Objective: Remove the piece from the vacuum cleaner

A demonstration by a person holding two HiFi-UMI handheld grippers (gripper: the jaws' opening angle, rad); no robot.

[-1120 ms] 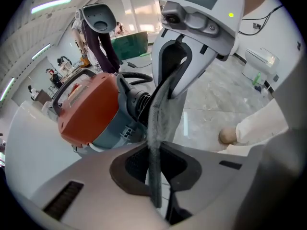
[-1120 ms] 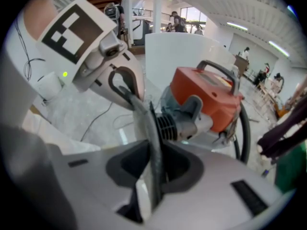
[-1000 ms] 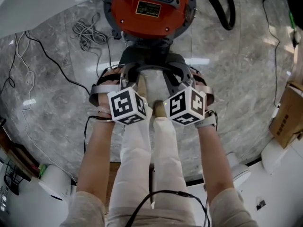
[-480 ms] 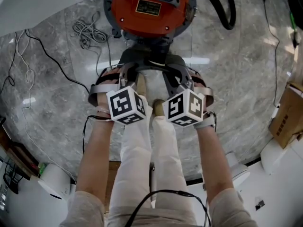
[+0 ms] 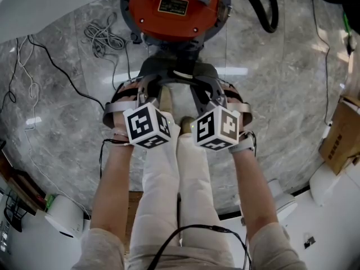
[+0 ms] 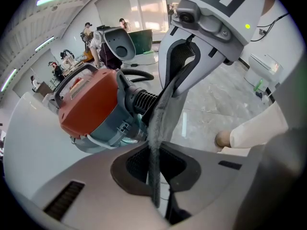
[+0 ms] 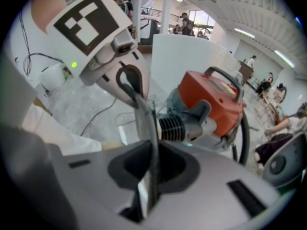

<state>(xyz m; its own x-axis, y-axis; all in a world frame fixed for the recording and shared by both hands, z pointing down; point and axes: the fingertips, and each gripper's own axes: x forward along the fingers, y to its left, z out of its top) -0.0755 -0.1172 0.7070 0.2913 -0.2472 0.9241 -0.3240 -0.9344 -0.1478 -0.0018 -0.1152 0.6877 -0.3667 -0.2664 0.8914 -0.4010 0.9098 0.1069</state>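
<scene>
An orange vacuum cleaner (image 5: 174,10) stands on the marble floor ahead of me. Just in front of it is a dark grey curved piece (image 5: 175,75), held from both sides. My left gripper (image 5: 151,94) is shut on its left part and my right gripper (image 5: 209,94) on its right part. In the left gripper view the piece (image 6: 165,104) runs edge-on as a thin strip between the jaws of the left gripper (image 6: 156,178), with the vacuum cleaner (image 6: 88,102) behind. In the right gripper view the same thin strip (image 7: 144,114) is pinched in the right gripper (image 7: 149,176), beside the vacuum cleaner (image 7: 216,97).
A black hose (image 5: 271,10) curls off the vacuum's right side. Loose cables (image 5: 101,35) lie on the floor to the left. A cardboard box (image 5: 340,134) stands at the right edge. The person's legs (image 5: 174,179) are directly below the grippers.
Both grippers stay on the dark piece. The two marker cubes have drawn slightly closer together, and the vacuum sits a little higher in the head view.
</scene>
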